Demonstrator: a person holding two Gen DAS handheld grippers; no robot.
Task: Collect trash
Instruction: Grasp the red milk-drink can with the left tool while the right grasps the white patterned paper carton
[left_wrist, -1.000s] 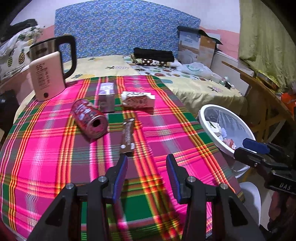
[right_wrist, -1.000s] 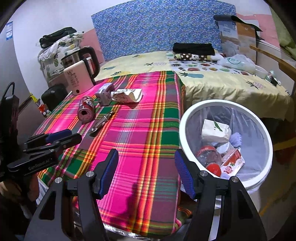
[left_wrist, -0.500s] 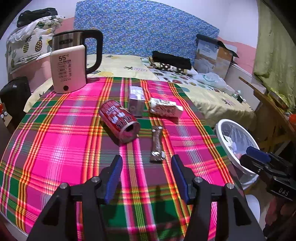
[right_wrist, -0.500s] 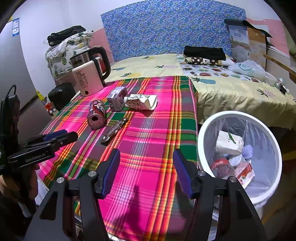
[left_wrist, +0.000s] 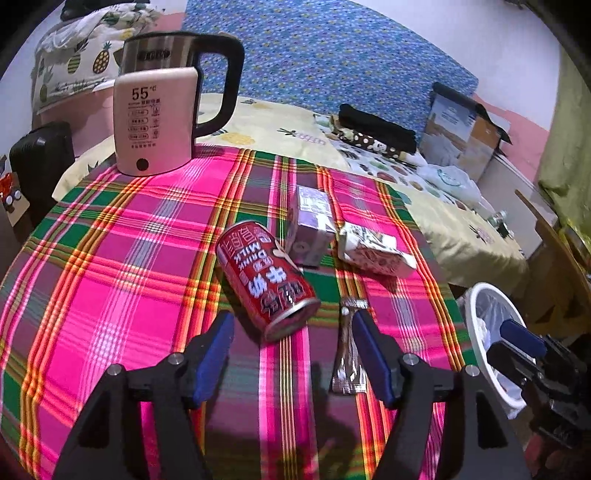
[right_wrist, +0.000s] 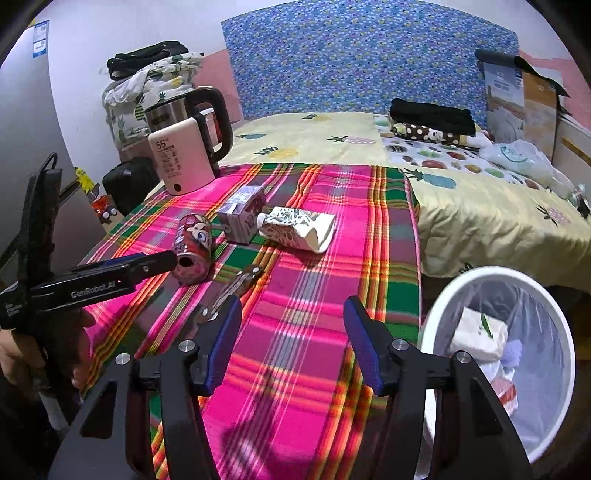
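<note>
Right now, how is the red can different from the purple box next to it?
The red can is round and lies tipped on its side; the purple box has flat sides and square corners. The can is bright red with white letters, the box pale purple. The can's open end faces the left gripper; the box sits farther back. Both rest on the plaid cloth, still uncollected.

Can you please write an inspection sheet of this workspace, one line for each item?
Surface: plaid cloth over the table.
Job's things: red can on its side, purple carton, white packet, brown wrapper; white bin beside the table, partly filled.
Clutter: kettle.
Grippers: left gripper open, jaws just widened, can's end between them, untouched; right gripper open, empty.
Cables: nothing seen.
Surroundings: bed, cardboard box.
</note>
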